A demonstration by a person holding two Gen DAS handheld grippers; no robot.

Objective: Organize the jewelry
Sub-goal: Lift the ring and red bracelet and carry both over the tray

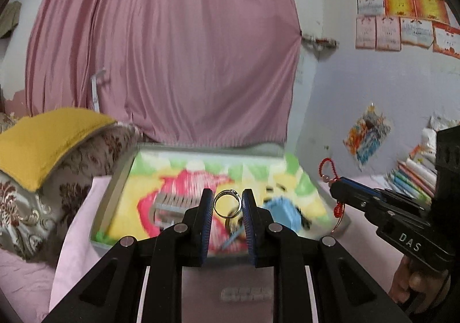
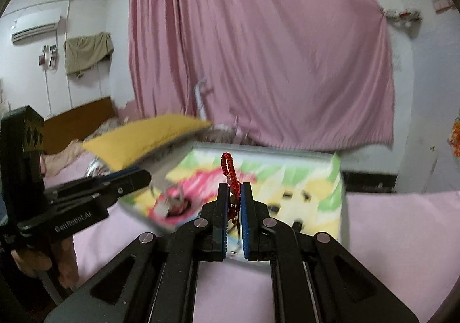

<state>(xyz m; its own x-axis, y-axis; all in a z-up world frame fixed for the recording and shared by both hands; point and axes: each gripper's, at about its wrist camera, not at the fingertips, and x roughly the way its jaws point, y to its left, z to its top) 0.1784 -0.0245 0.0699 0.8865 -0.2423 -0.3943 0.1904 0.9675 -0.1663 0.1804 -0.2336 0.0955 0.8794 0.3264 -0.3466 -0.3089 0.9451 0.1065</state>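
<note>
Silver metal ring [image 1: 227, 204] pinched in left gripper [image 1: 227, 205]; red beaded cord bracelet [image 2: 230, 176] clamped in right gripper [image 2: 235, 193], above colourful tray [image 1: 172, 176].

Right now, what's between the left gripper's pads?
A silver ring, pinched upright between the left gripper pads, shown in the left wrist view. Below lies the blurred colourful tray.
</note>
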